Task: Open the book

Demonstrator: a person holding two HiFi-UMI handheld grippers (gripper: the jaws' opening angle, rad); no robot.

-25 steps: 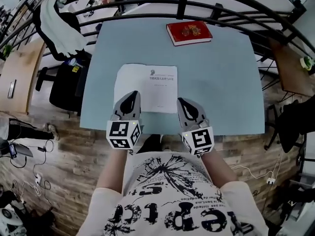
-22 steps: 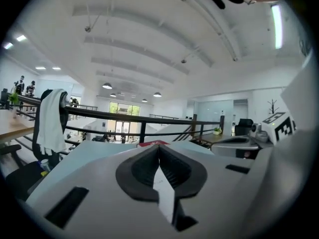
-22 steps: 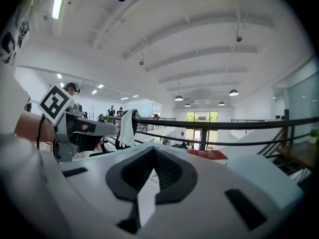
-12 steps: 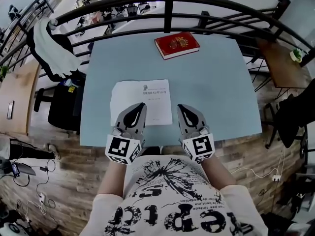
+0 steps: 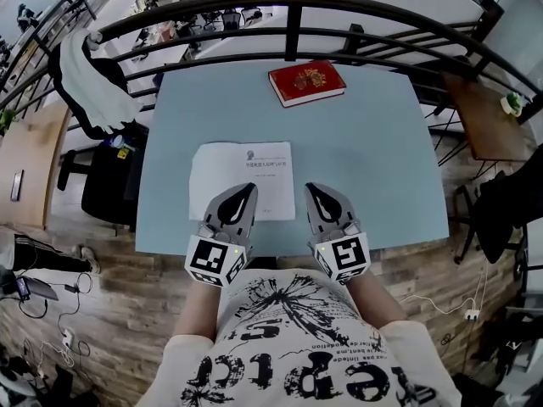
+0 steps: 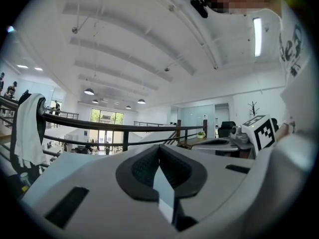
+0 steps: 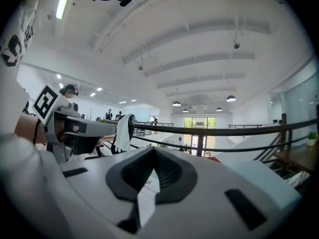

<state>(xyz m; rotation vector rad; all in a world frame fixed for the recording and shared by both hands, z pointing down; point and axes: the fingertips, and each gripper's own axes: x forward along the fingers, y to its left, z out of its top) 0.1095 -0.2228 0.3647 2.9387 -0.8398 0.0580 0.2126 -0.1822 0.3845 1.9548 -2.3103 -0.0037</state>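
- Red book (image 5: pixel 307 83) is lying flat and closed well beyond the white sheet (image 5: pixel 242 172), off toward the sheet's far right and close to the counter's (image 5: pixel 373 168) far edge, under the railing (image 5: pixel 293 15).
- Risk: the cover is sitting flush with no visible gap. Fingers nudging its edge are likely to be shoving the whole book across the smooth counter rather than lifting the cover.
- Risk: with only one gripper working the cover, the book may be pivoting or flopping shut again. The other gripper probably needs to be pinning it.
- Risk: reaching out across the sheet could be dragging the sheet along.
- Look: red cover with a gold emblem in the middle, fairly thick, skewed slightly against the sheet's edges. I can't tell whether the edge facing the sheet is spine or pages.
- The sheet is showing small print near its far edge. I can't tell whether it's a single page or a thin booklet.
- Left gripper (image 5: pixel 247 191): its fingers (image 6: pixel 142 171) are pressing together with nothing between them, tips over the sheet's near-right part. Contact with the sheet is unclear.
- Right gripper (image 5: pixel 313 188): its fingers (image 7: pixel 172 173) are also sitting together, empty, just beside the sheet's right edge.
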